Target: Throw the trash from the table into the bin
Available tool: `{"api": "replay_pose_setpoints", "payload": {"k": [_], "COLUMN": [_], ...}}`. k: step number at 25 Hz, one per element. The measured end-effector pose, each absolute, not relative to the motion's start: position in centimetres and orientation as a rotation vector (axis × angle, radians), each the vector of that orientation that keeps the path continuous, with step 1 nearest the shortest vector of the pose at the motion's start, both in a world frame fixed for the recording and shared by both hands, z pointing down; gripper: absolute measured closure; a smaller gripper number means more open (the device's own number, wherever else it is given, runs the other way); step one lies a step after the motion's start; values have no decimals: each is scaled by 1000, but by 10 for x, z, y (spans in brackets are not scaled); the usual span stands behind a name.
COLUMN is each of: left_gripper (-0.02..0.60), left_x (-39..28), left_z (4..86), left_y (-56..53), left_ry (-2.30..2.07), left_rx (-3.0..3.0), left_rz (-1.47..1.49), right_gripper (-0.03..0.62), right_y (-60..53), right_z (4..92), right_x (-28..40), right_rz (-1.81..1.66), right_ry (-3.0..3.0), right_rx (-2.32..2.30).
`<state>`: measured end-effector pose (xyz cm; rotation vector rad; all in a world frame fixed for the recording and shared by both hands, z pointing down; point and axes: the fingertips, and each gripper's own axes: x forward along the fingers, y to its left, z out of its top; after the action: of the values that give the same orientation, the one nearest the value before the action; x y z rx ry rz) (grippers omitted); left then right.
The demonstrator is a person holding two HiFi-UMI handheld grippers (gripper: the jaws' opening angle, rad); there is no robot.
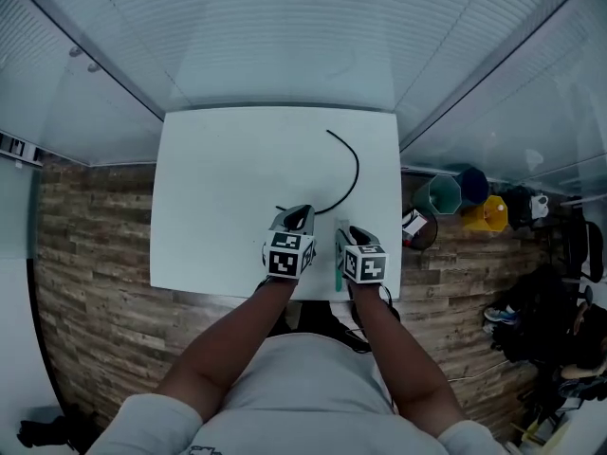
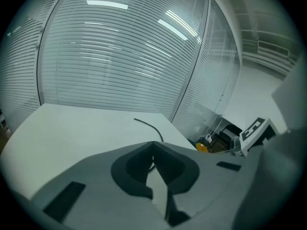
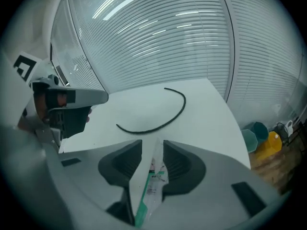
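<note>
The right gripper [image 3: 152, 143] has its fingers a little apart, with a wrapper [image 3: 149, 183] loose between them, over the near tabletop [image 1: 228, 188] edge. The left gripper [image 2: 153, 143] has its fingers together, empty. The wrapper, and maybe the black cord [image 1: 349, 173], must go to the bins [image 1: 443, 195] on the right.

Slatted blinds [image 1: 285, 27] fill twelve o'clock; wood-plank floor [image 1: 85, 282] lies at eight; dark bags [image 1: 541, 320] heap at four.

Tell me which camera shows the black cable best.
The head view: it looks down on the whole cable. The right gripper view shows its length too, flattened by a low angle. The left gripper view shows only the far end above its jaws.
</note>
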<state>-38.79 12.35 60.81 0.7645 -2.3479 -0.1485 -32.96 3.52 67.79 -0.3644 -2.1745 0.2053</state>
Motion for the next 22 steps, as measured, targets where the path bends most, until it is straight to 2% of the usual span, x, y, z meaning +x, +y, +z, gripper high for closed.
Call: {"api": "replay_pose_setpoints", "payload": {"k": [10, 20, 22], "left_gripper": [575, 575, 575], "left_x": [-365, -368, -368], "left_z": [651, 660, 663], "left_y": [113, 113, 114], "left_ry": [-2262, -2249, -2247], "left_rx": [766, 756, 752], "left_rz": [-134, -137, -139], "right_gripper": [447, 448, 468], "right_y": [34, 31, 29], "right_z": [718, 731, 732], "right_x": [-318, -325, -326], "right_rz": [213, 112, 63], "right_ry": [-2090, -2092, -2110], "right_rx": [-361, -355, -343]}}
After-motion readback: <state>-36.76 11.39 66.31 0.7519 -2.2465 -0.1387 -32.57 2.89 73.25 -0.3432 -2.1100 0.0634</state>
